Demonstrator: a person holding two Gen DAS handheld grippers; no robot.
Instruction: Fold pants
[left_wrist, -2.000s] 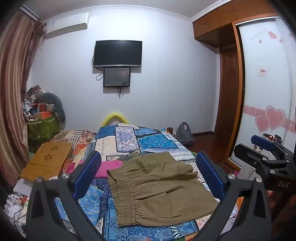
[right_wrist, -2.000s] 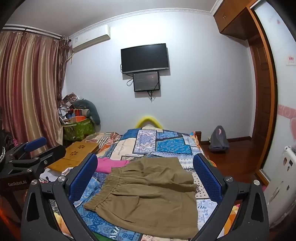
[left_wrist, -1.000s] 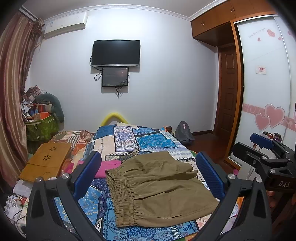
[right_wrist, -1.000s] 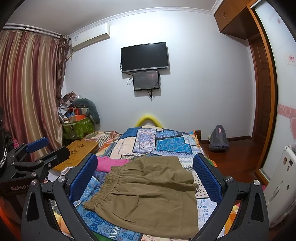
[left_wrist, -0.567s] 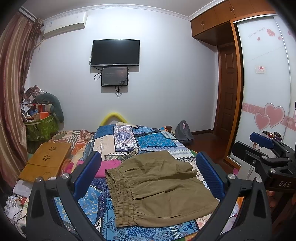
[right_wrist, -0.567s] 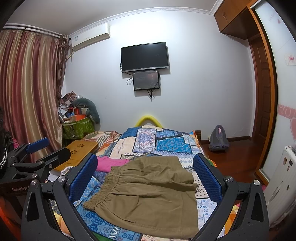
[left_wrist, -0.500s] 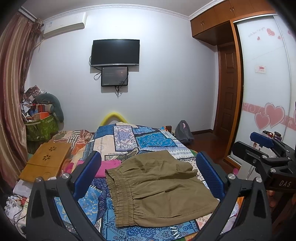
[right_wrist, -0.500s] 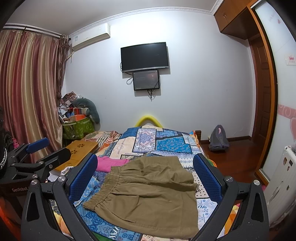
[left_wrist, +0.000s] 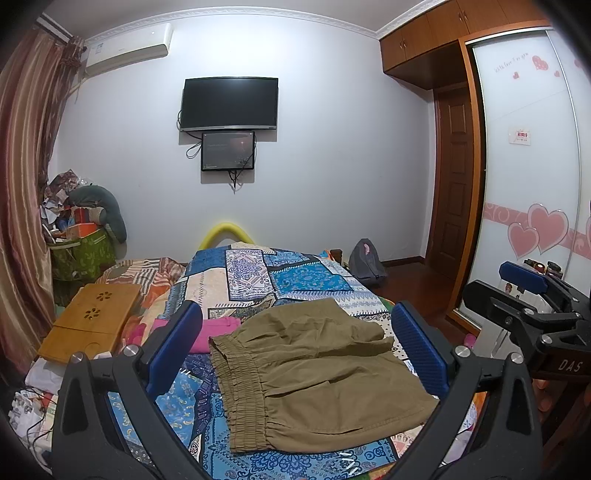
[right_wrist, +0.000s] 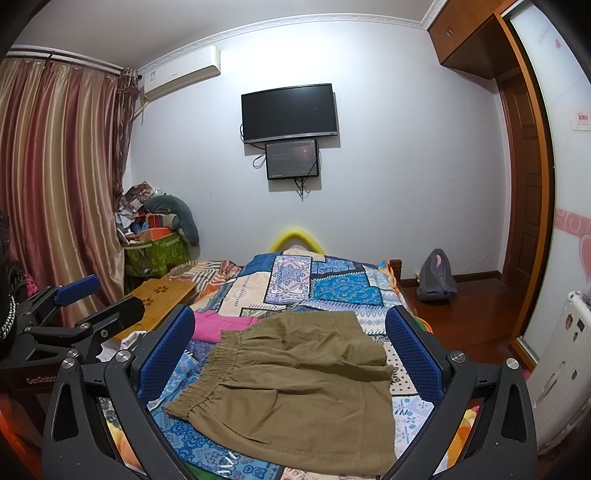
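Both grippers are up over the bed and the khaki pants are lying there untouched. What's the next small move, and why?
Probably lower the left gripper toward the elastic waistband, the pants' left edge. Both sets of jaws stand open and empty above the patchwork bedspread, and the right gripper holds nothing, so no fold can start until an edge is pinched. The bunched far leg may need flattening first.
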